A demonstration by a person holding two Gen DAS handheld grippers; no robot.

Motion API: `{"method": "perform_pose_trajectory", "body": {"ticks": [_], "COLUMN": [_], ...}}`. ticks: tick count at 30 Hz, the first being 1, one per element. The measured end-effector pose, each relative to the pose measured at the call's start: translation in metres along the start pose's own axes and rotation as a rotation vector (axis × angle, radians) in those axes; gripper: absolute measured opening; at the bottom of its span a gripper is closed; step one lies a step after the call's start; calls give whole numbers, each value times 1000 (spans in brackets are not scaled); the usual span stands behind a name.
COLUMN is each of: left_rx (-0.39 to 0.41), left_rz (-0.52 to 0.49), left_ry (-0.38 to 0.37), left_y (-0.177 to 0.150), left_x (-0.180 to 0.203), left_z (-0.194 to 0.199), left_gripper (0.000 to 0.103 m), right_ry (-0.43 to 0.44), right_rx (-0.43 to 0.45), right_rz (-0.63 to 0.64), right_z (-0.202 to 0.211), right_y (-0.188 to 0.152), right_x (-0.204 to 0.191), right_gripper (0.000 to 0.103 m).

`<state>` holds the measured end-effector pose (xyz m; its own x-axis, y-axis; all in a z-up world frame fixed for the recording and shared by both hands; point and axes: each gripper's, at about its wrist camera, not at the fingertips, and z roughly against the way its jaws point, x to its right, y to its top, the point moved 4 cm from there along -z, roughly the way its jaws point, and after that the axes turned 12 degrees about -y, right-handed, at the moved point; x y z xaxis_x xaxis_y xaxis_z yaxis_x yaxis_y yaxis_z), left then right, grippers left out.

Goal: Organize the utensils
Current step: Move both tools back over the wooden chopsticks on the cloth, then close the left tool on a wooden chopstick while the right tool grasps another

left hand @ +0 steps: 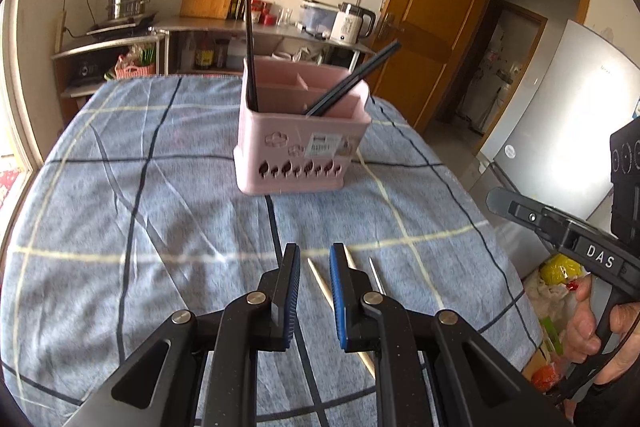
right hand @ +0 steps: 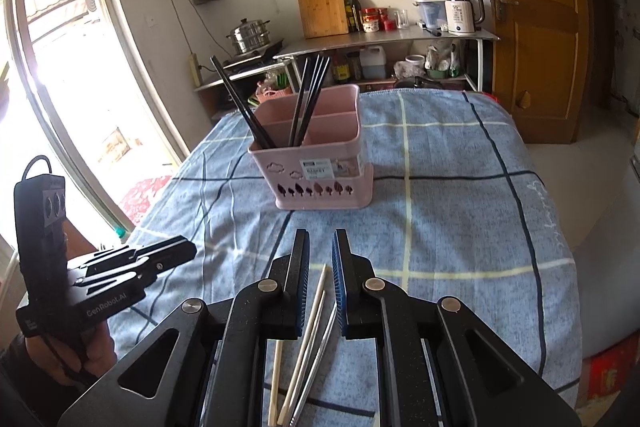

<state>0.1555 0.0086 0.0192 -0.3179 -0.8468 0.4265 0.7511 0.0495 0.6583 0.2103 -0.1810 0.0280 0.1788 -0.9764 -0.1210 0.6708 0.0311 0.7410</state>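
Note:
A pink utensil holder [left hand: 302, 139] [right hand: 320, 163] stands mid-table with black chopsticks [left hand: 352, 79] [right hand: 308, 99] leaning in its compartments. Wooden chopsticks [left hand: 320, 281] [right hand: 310, 331] and a metal chopstick [left hand: 377, 277] [right hand: 320, 351] lie on the blue checked cloth near the front edge. My left gripper [left hand: 315, 255] is open and empty, with a wooden chopstick between its fingers on the cloth. My right gripper [right hand: 321, 239] is open and empty above the wooden and metal chopsticks. Each gripper shows in the other view, right [left hand: 520, 207], left [right hand: 168, 251].
The table [left hand: 160, 187] [right hand: 460, 207] wears a blue checked cloth. Behind it is a metal shelf [right hand: 384, 39] with a kettle, a cutting board and a steamer pot. A wooden door [right hand: 536, 27] is at the right, a window [right hand: 60, 67] at the left, a fridge [left hand: 560, 131] beside the table.

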Motion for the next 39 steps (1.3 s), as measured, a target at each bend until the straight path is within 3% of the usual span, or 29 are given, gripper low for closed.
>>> {"method": "perform_pose_trajectory", "body": {"ticks": [12, 20, 27, 29, 31, 39], "left_rx": [-159, -208, -211, -223, -231, -227], "left_rz": [142, 198, 163, 122, 108, 75], "left_ry": [-35, -47, -14, 29, 30, 74], "left_y": [-29, -34, -31, -31, -30, -24], "left_x": [-19, -25, -22, -20, -20, -40], "left_z": [-63, -102, -119, -121, -121, -103], "left_gripper": [14, 14, 14, 7, 7, 4], "right_ry": [4, -2, -4, -3, -1, 13], "right_rx": [-76, -120, -147, -155, -164, -219], "right_rz": [17, 14, 21, 24, 27, 59], "right_z": [-24, -41, -53, -57, -61, -93], "right_y": [-23, -30, -33, -33, -34, -40], "right_x": [-5, -1, -4, -6, -8, -22], "right_gripper": [12, 12, 12, 12, 12, 12]}}
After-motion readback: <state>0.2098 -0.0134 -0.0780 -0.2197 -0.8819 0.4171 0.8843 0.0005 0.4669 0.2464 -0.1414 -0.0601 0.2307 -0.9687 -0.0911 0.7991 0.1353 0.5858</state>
